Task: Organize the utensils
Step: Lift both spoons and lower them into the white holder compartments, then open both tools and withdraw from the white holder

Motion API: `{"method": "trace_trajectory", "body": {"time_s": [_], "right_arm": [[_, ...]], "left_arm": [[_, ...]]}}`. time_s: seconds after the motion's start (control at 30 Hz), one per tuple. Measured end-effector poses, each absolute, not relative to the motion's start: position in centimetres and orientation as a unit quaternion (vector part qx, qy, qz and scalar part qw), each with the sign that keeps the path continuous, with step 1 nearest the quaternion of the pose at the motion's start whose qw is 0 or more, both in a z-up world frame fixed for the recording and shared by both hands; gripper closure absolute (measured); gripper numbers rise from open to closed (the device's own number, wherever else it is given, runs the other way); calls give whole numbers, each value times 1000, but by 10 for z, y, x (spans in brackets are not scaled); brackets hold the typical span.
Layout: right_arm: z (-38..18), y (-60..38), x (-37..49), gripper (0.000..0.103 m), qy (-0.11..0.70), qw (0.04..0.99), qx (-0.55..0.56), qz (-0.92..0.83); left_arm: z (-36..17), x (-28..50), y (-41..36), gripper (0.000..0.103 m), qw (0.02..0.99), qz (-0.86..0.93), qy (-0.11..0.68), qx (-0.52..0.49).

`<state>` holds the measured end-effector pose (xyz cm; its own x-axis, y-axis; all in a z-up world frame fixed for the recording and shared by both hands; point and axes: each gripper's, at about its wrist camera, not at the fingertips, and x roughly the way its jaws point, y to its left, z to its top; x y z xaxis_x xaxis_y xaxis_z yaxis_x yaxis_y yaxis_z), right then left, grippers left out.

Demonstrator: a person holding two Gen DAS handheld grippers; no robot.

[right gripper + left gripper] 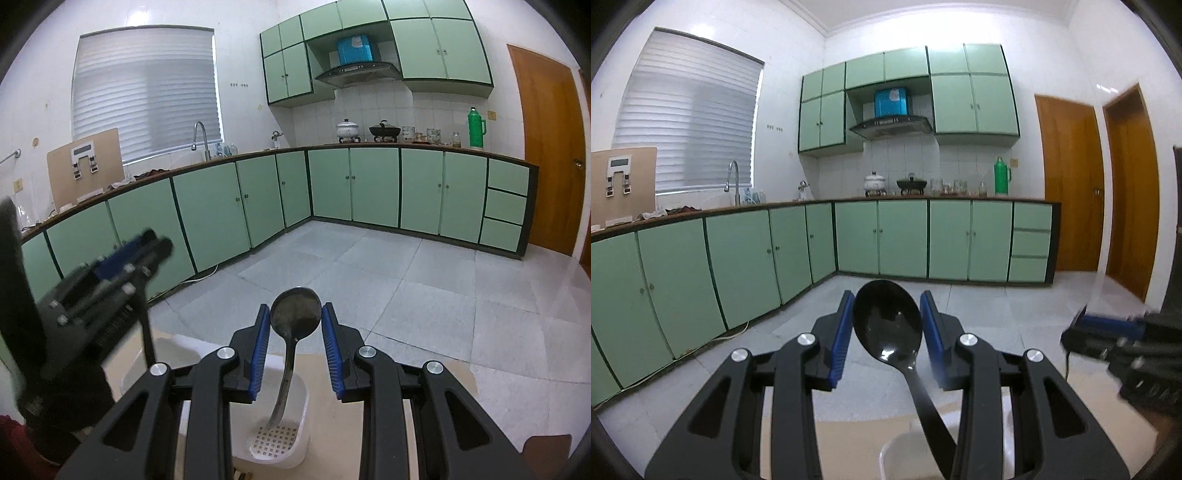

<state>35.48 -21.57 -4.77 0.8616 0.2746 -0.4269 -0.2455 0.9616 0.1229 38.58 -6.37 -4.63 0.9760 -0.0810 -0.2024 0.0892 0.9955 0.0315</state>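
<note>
Left wrist view: the left gripper (886, 325) points almost level across a kitchen. A black spoon (888, 325) stands bowl-up between its blue fingers (839, 343). The bowl fills most of the gap, but a narrow space shows on each side, so the fingers are apart and not pressing it. Its handle runs down toward 5 o'clock into a white holder (905, 446), of which only the rim shows at 6 o'clock. The holder stands on a beige table (849, 432). The right gripper (1115, 339) appears blurred at 3 o'clock.

Right wrist view: the right gripper (295, 332) tilts somewhat downward. A metal spoon (295, 308) stands bowl-up between its fingers (332, 350), with clear space on both sides; these fingers too are parted and grip nothing. Its handle curves down into the holder (284, 424), tip resting on the perforated floor at 6 o'clock. The left gripper (122, 266) lies blurred at 9 o'clock, and the black spoon's handle drops from it into the holder's left part.

Background: green cabinets (369, 184), a window blind (147, 92) at 11 o'clock, a door (546, 147) at 3 o'clock.
</note>
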Motion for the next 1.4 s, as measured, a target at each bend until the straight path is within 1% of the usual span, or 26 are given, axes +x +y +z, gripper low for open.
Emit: {"method": "trace_trajectory", "body": {"time_s": [0.17,0.37,0.43,0.5,0.53,0.6,0.7,0.8,0.97,1.1,1.27,1.4], "right_arm": [[-46,-217,358,75,234,962,25,141],[-45,-219,351,73,239,960,29,146],[-44,-220,344,70,239,960,27,146],[-44,-222,333,63,240,959,27,147],[-45,-224,324,62,241,959,27,149],[-49,-226,307,52,247,957,29,149],[-63,-229,277,44,267,951,32,152],[-83,-233,241,41,295,942,41,156],[-123,-234,187,40,360,919,56,152],[-145,-231,154,40,392,907,55,146],[-158,-217,128,40,415,895,45,159],[-168,-196,114,41,423,892,4,158]], "left_arm": [[-62,381,-54,66,991,-55,122,-2],[-55,360,-46,61,990,-75,120,-3],[-52,348,-45,56,990,-80,118,-1],[-50,334,-44,53,989,-83,122,0],[-49,325,-43,51,988,-85,127,1],[-52,307,-41,46,986,-87,139,2],[-63,275,-39,40,980,-97,175,2],[-85,244,-39,38,969,-99,227,17],[-132,195,-30,38,939,-103,328,11],[-159,164,-22,38,923,-85,374,10],[-177,145,-9,38,911,-67,408,5],[-180,137,-10,38,907,-60,416,5]]}}
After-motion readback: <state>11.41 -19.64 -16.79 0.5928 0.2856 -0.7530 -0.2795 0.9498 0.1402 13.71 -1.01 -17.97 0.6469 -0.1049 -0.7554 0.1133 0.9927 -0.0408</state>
